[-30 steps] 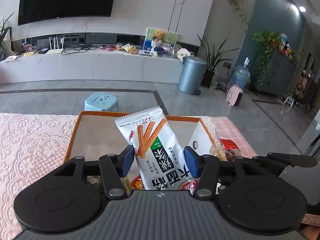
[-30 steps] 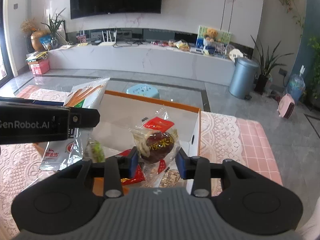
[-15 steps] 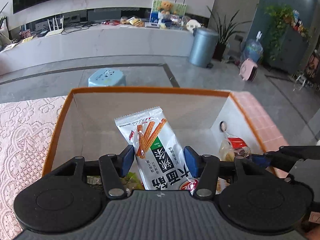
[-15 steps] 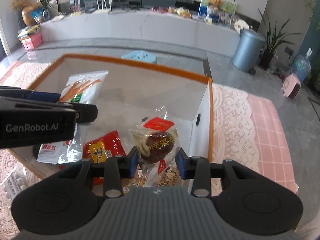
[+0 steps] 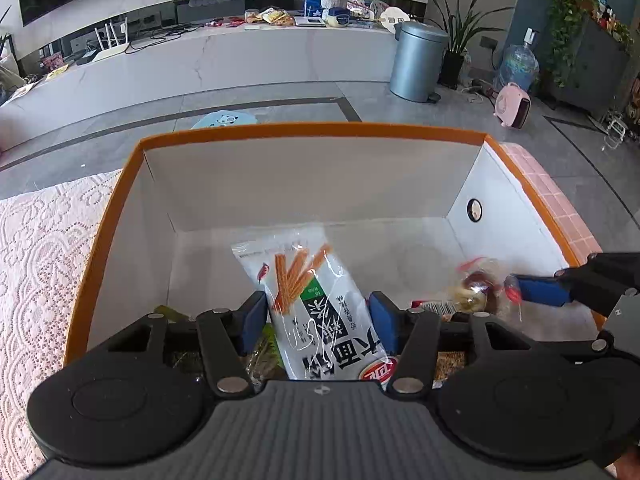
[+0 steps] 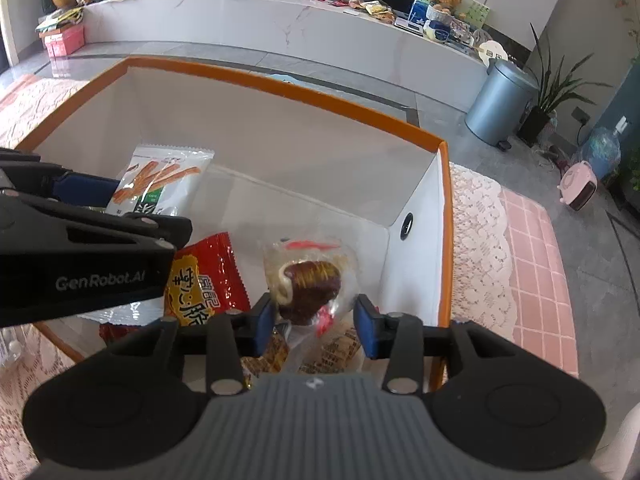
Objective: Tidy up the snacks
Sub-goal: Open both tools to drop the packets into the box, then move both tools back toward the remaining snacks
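Both hand-held grippers are opening inside the orange-rimmed box (image 6: 446, 216): left hand-held gripper (image 5: 318, 322) around the breadstick bag (image 5: 316, 304), right hand-held gripper (image 6: 316, 322) around the wrapped pastry (image 6: 310, 286); I fear either snagging a pad and lifting out

Both grippers tilt steeply downward, side by side. The left gripper (image 5: 318, 322) has its blue pads set wide apart. The right gripper (image 6: 316, 326) is opening its jaws, pads parted.

Both snack packets (image 5: 320, 300) lower, inside box (image 5: 312, 130)
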A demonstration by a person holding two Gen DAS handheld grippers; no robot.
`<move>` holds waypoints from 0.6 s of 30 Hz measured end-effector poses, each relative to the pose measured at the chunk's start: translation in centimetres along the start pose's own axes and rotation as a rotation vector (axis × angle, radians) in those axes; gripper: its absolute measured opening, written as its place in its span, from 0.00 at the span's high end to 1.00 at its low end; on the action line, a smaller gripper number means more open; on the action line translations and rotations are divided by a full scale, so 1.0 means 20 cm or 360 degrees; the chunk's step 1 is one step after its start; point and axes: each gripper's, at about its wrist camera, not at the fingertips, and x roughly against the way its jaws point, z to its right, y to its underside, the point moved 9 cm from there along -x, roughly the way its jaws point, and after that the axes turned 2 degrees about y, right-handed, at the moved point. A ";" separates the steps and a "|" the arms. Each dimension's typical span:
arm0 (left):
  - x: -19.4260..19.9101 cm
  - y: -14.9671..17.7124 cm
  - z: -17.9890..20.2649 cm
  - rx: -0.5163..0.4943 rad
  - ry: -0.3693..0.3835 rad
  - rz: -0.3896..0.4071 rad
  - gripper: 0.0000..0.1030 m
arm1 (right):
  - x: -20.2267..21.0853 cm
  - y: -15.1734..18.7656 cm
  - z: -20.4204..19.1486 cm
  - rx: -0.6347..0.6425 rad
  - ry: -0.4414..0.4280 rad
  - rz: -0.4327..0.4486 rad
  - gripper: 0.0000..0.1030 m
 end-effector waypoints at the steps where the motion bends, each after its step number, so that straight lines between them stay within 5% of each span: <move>1: 0.00 0.00 0.00 -0.0008 -0.0006 -0.0006 0.37 | 0.00 0.00 -0.01 0.0013 0.0006 -0.0004 0.55; 10: 0.07 0.00 -0.03 -0.0024 -0.0017 0.0080 0.24 | 0.04 0.00 0.00 -0.0008 0.0043 0.0012 0.36; 18: 0.29 -0.02 -0.04 0.0052 0.0025 0.0217 0.24 | 0.20 -0.03 -0.01 -0.0020 0.0049 0.0105 0.27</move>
